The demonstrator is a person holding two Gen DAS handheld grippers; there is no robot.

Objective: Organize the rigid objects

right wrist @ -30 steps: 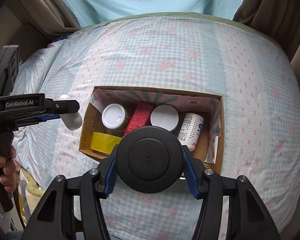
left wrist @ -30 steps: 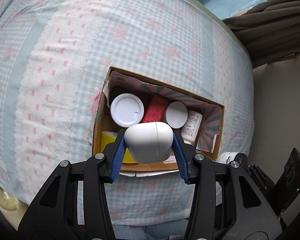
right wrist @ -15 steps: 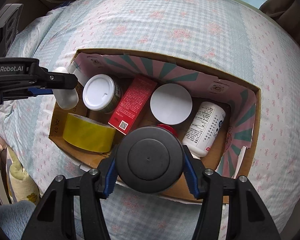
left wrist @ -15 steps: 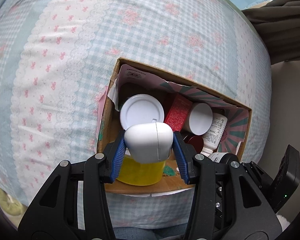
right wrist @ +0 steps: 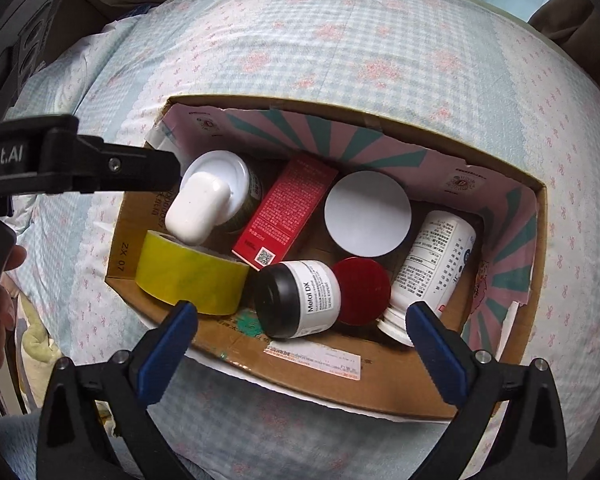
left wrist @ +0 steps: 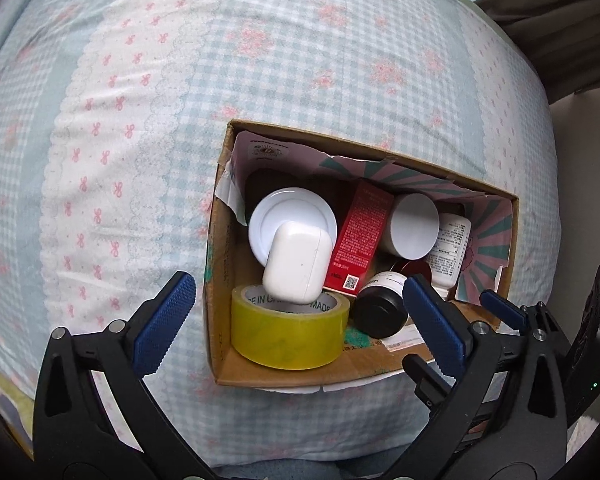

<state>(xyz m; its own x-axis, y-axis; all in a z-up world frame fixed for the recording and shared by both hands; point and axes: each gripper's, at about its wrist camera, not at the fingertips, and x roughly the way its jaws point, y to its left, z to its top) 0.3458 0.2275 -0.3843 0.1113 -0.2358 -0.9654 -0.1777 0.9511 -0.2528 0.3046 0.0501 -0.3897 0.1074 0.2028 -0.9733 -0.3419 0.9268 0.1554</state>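
A cardboard box (left wrist: 300, 376) sits on the checked bedspread (left wrist: 140, 120). My left gripper (left wrist: 298, 282) hangs over its left end, jaws opening wide. The white earbud case (left wrist: 296, 266) is free of the pads and leans on a white-lidded jar (left wrist: 292, 208) above a yellow tape roll (left wrist: 288, 332). My right gripper (right wrist: 302, 309) is over the box's near wall (right wrist: 340, 392), jaws opening too. The black-lidded jar (right wrist: 296, 300) lies on its side in the box between the tape roll (right wrist: 188, 276) and a red lid (right wrist: 362, 290), untouched by the pads.
The box also holds a red carton (right wrist: 284, 212), a white round lid (right wrist: 368, 214) and a white bottle (right wrist: 432, 264). A person's hand (right wrist: 0, 300) holds the left gripper's handle. Brown curtains (left wrist: 560, 20) hang beyond the bed.
Both grippers came down closer to the box and their jaws sprang apart. The earbud case left the left gripper and the black-lidded jar left the right one; both are now in the box.
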